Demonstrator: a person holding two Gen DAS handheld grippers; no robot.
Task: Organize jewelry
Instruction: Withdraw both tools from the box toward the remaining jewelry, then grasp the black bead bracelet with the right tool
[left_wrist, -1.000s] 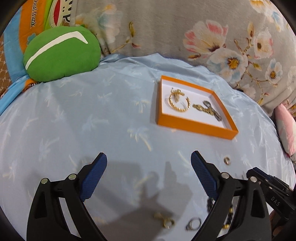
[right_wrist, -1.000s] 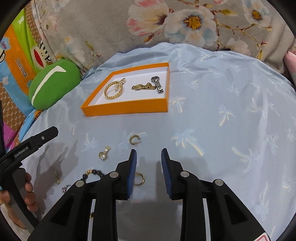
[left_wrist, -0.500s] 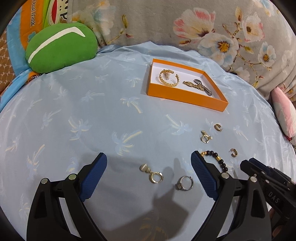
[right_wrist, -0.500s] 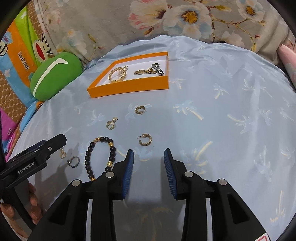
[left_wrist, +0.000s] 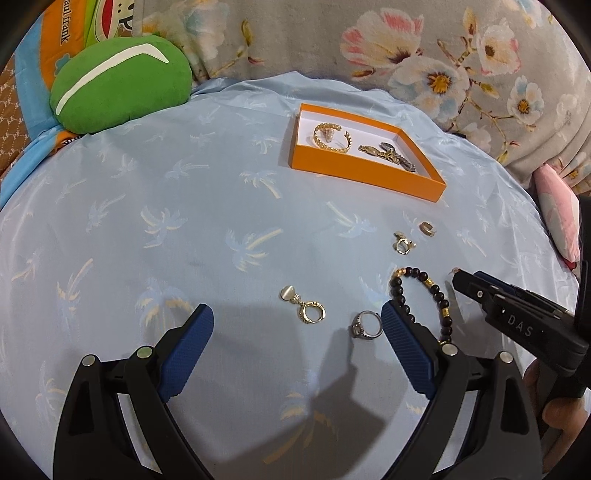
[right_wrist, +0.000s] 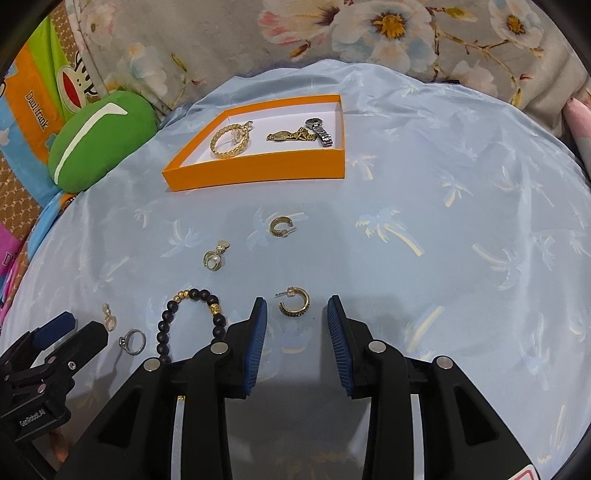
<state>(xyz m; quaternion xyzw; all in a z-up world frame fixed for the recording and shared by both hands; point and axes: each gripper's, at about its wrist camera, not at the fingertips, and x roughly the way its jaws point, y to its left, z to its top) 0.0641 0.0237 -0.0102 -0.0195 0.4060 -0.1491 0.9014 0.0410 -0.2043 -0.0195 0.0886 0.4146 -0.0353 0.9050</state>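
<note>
An orange tray (left_wrist: 369, 173) (right_wrist: 258, 171) holds a gold bangle (left_wrist: 330, 136) (right_wrist: 231, 142), a gold chain and a watch (right_wrist: 319, 131). On the blue cloth lie a black bead bracelet (left_wrist: 424, 295) (right_wrist: 192, 317), a silver ring (left_wrist: 365, 325) (right_wrist: 132, 341), a gold drop earring (left_wrist: 306, 308) (right_wrist: 109, 317), a pearl earring (left_wrist: 402, 243) (right_wrist: 214, 258) and two gold hoop earrings (right_wrist: 293, 302) (right_wrist: 280, 226). My left gripper (left_wrist: 297, 328) is open wide, with the drop earring and ring between its fingers. My right gripper (right_wrist: 295, 314) is partly open around the near hoop earring.
A green cushion (left_wrist: 122, 81) (right_wrist: 99, 140) lies at the far left edge of the cloth. Floral fabric (left_wrist: 443, 55) rises behind the tray. A pink cushion (left_wrist: 557, 210) is at the right. Bare cloth stretches to the left of the left gripper and right of the right gripper.
Both grippers pulled back from the tray, bringing the loose jewelry into view. The right gripper's jaws have widened, and the near hoop earring now sits between them.
</note>
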